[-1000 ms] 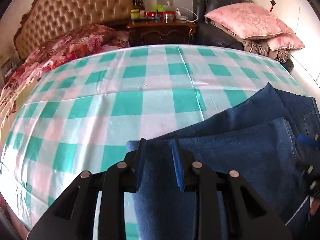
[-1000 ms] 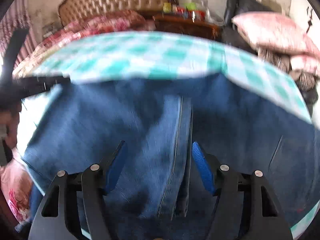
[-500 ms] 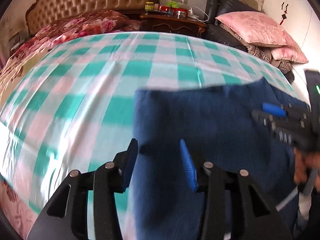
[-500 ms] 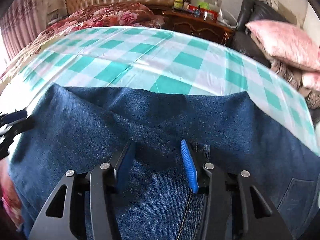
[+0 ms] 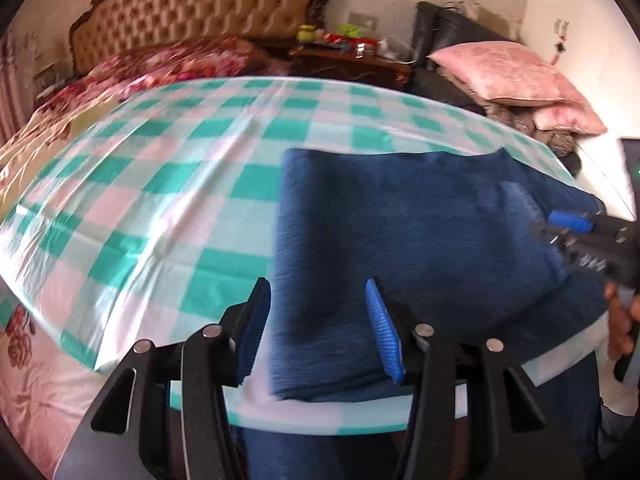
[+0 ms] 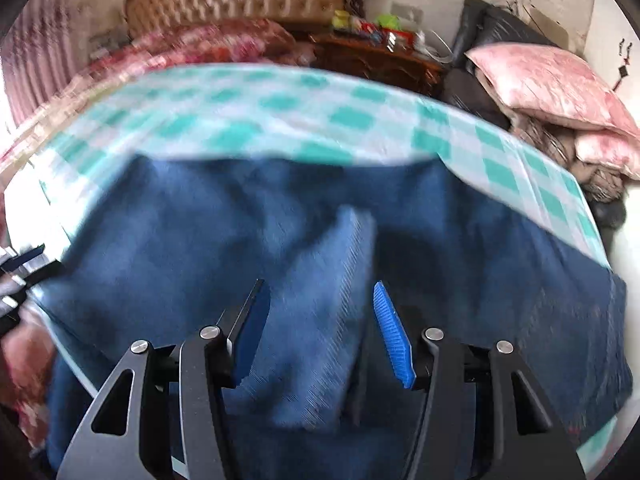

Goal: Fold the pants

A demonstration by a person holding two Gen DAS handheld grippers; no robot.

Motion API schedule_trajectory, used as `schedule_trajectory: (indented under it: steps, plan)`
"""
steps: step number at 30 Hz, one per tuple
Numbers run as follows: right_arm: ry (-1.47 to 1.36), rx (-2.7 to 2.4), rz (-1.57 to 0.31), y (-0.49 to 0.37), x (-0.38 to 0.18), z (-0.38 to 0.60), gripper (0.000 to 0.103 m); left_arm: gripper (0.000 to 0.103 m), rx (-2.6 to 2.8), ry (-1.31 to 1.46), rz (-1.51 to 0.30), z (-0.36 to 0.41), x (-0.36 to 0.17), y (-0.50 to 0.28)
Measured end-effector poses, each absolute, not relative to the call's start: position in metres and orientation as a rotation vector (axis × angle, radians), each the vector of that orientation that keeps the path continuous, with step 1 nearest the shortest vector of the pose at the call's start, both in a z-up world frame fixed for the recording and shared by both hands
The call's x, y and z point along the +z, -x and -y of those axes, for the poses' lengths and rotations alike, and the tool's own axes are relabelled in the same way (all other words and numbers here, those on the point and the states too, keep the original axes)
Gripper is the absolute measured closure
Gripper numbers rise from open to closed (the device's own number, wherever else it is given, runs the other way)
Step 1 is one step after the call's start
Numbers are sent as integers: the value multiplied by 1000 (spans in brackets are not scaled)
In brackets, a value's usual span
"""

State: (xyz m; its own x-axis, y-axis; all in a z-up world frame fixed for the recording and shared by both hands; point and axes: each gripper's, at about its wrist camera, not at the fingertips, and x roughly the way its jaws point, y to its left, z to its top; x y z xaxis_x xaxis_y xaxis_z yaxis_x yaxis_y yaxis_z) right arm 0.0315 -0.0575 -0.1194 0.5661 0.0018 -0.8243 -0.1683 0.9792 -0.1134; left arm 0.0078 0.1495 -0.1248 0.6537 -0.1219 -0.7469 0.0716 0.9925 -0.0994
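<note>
Two open grippers hover over dark blue pants (image 5: 420, 232) folded on the checkered surface (image 5: 168, 184). The pants' long axis seems to run nine to three, blur permitting; left gripper (image 5: 318, 328) fingers released at their left edge, right gripper (image 6: 320, 332) released mid-cloth.

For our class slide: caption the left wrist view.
Open left gripper above folded blue pants on a green-checked tablecloth.

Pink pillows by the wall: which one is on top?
The larger pink pillow is on top; the smaller pink pillow lies beneath it, poking out lower and further right.
</note>
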Motion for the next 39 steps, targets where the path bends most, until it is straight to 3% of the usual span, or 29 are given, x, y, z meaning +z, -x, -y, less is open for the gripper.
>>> schedule_trajectory:
  steps: [5, 7, 9, 28, 35, 39]
  plan:
    - [145, 63, -998, -24, -130, 75, 43, 53, -61, 26, -915, -143, -143, -11]
    - [173, 56, -992, -22, -129, 72, 43, 43, -11, 25, -931, -148, -144, -11]
    - [182, 51, -989, -19, -130, 72, 42, 39, 20, 55, -949, -155, -145, -11]
    - [141, 52, -993, -20, -133, 78, 37, 44, -25, 21, -880, -132, -121, -20]
    - [109, 59, -1015, -23, -126, 86, 36, 45, -9, 28, -934, -132, -137, -26]
    - [90, 116, -944, -33, -97, 79, 44, 50, 4, 63, -928, -143, -139, -25]
